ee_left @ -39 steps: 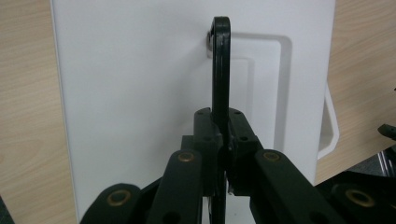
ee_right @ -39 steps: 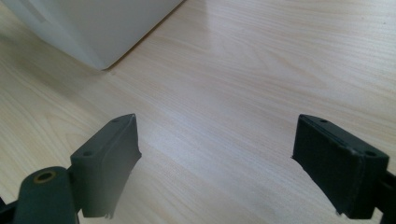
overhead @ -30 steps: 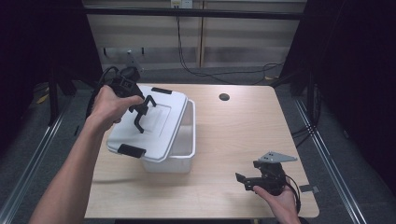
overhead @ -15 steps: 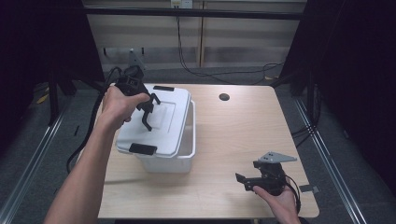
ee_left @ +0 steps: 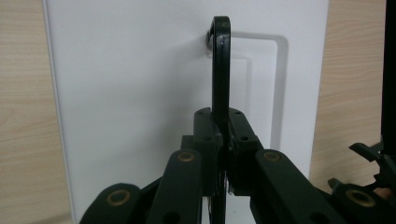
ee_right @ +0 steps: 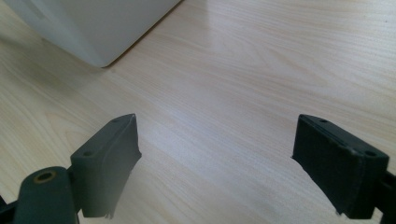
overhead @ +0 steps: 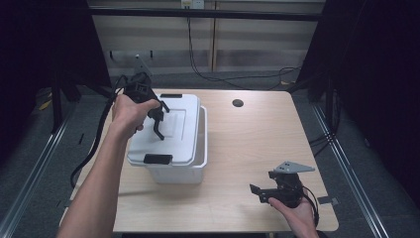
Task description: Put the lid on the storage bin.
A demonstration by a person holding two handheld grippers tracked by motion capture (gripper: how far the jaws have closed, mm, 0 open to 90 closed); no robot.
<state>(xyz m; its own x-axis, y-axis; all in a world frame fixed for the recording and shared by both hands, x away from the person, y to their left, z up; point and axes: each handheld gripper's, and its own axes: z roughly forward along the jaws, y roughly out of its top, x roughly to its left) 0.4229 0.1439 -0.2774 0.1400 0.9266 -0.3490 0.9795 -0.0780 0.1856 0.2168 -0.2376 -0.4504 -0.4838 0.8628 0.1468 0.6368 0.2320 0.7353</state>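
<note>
A white box (overhead: 195,171) stands on the left half of the wooden table (overhead: 257,144). Its white lid (overhead: 171,144), with black latches at both ends, sits over the box, shifted a little left so the box's right rim shows. My left gripper (overhead: 157,118) is shut on the lid's black handle (overhead: 159,128). In the left gripper view the jaws (ee_left: 223,128) pinch the thin upright handle (ee_left: 220,65) above the lid (ee_left: 130,93). My right gripper (overhead: 260,191) rests open near the table's front right corner, with only bare wood between its jaws (ee_right: 224,163).
A dark round hole (overhead: 237,103) lies in the table at the back. A corner of the white box (ee_right: 93,28) shows at the top left of the right gripper view. Cables hang behind the table, and metal rails run along both sides.
My left gripper has carried the lid by its handle back and to the right, so it now lies more squarely over the box. The right gripper has not moved.
</note>
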